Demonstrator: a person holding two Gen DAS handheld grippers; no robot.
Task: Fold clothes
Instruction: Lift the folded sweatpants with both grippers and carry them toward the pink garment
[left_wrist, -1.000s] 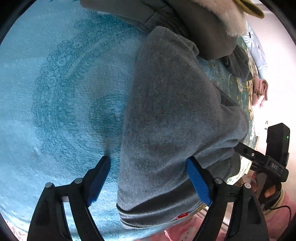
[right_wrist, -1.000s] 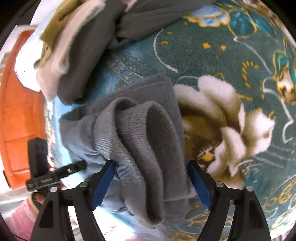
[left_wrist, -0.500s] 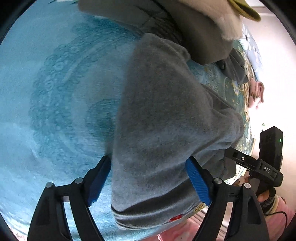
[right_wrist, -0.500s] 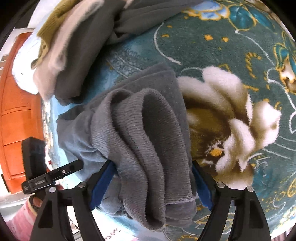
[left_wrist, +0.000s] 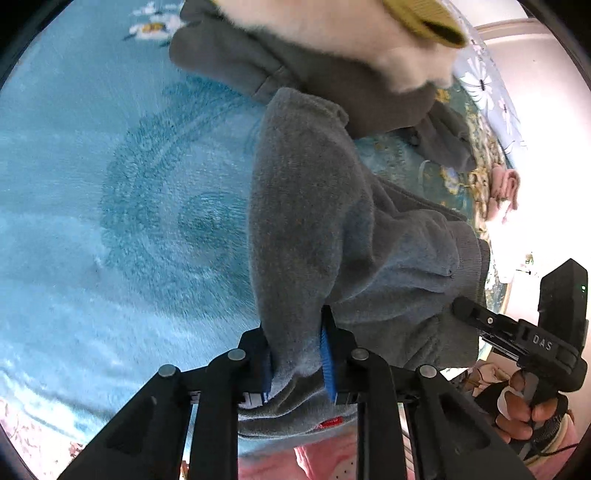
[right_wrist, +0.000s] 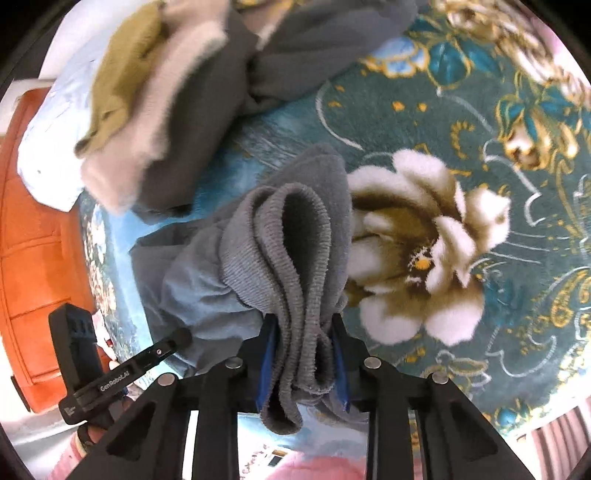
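1. Left gripper (left_wrist: 295, 354) closing its jaws, pinching the grey sweatshirt (left_wrist: 317, 221) hem.
2. Right gripper (right_wrist: 304, 360) closing too, gripping its ribbed cuff end.
3. Garment hangs between them over the blue blanket (left_wrist: 92, 203), stretching away from both.

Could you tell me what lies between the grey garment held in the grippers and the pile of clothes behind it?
In the right wrist view, only a bare strip of blue carpet separates the grey garment from the pile of clothes.

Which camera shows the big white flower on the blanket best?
The right wrist view. The white flower sits whole and unhidden there, just right of the grey garment. The left wrist view shows none of that flower, only plain blue blanket and clothes.
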